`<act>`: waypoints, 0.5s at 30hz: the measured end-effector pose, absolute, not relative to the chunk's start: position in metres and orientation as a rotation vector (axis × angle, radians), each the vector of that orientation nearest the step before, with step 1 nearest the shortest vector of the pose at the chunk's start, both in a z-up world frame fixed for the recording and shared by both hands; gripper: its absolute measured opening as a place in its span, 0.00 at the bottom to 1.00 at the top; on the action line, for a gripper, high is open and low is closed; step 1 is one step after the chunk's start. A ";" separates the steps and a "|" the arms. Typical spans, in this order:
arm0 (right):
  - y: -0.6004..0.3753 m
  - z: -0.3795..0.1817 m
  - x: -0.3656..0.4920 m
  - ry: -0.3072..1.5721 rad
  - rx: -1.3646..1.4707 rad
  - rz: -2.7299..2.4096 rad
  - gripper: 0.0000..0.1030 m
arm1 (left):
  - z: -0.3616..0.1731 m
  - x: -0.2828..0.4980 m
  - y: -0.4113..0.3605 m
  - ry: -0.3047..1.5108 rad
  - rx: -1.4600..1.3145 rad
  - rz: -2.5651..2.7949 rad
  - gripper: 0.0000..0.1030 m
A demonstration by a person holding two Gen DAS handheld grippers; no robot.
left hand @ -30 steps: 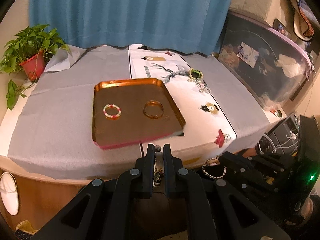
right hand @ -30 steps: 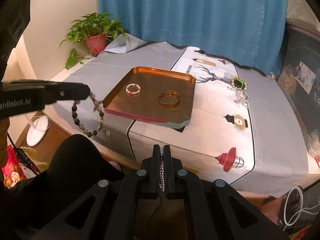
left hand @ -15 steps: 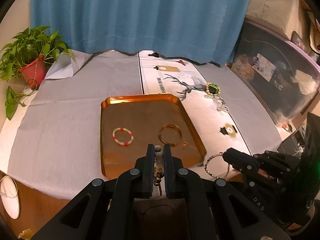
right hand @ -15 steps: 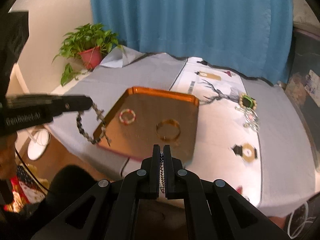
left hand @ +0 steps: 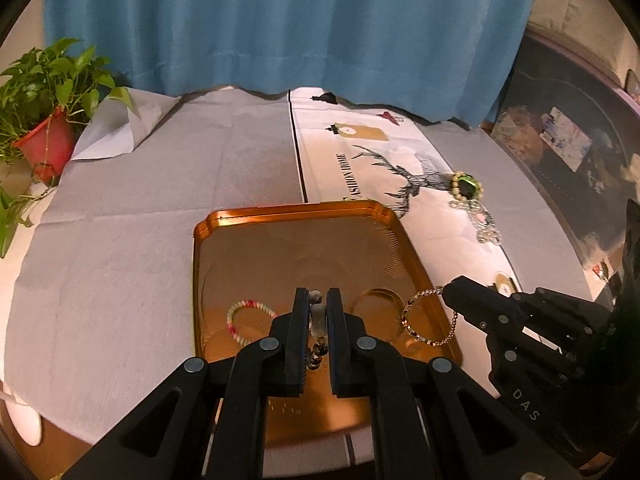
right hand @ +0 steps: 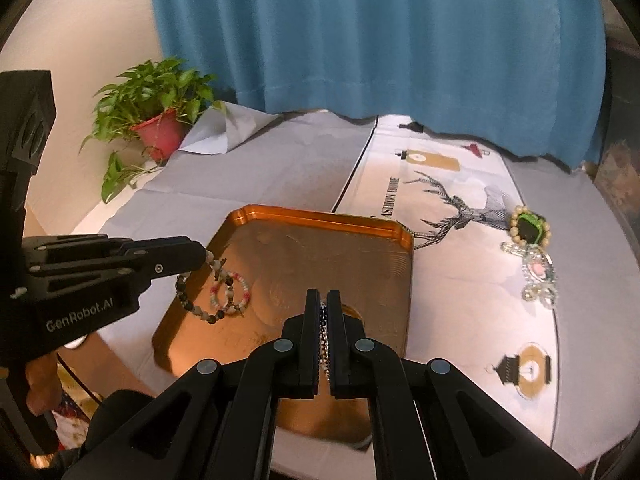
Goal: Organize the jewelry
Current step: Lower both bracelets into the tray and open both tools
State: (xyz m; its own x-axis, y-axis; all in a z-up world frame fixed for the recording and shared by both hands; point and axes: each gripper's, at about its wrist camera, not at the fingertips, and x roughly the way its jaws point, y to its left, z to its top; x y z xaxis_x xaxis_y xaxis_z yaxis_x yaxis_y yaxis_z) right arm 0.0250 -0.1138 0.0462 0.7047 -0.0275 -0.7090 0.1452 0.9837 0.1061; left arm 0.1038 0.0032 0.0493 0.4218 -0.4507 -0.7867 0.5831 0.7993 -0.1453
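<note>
Left fingers [left hand: 318,312] clamping stone bracelet [right hand: 200,304], right fingers [right hand: 324,312] clamping chain bracelet [left hand: 428,320], "GenRobot.AI" label [right hand: 80,316]

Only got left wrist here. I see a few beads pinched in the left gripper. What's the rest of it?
Observer: The beaded bracelet, a full loop of dark and pale beads, hangs from the left gripper.
Operator: Where is it relative to the tray?
Observer: The right wrist view shows it across the left edge of the tray, overlapping the pink-and-white bracelet. I can't tell whether it touches.
Operator: How's the right gripper's pinch?
Observer: The right gripper is shut on the chain bracelet, and the links run down between its pads.
</note>
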 end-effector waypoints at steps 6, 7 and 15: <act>-0.125 0.017 0.050 0.846 0.202 -0.105 0.05 | 0.021 0.129 -0.009 0.970 0.202 -0.597 0.07; -0.127 0.012 0.052 0.862 0.207 -0.110 0.06 | 0.014 0.134 -0.011 0.981 0.224 -0.570 0.13; -0.127 -0.013 0.042 0.979 0.134 -0.189 0.69 | -0.005 0.130 0.002 1.065 0.261 -0.485 0.92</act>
State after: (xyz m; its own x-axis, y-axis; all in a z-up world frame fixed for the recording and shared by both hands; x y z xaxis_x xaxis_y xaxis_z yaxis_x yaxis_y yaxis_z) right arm 0.0419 -0.1268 -0.0131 0.5437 -0.0985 -0.8335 0.2189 0.9754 0.0276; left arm 0.1297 0.0021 -0.0053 0.3937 -0.2539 -0.8835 0.4997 0.8658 -0.0261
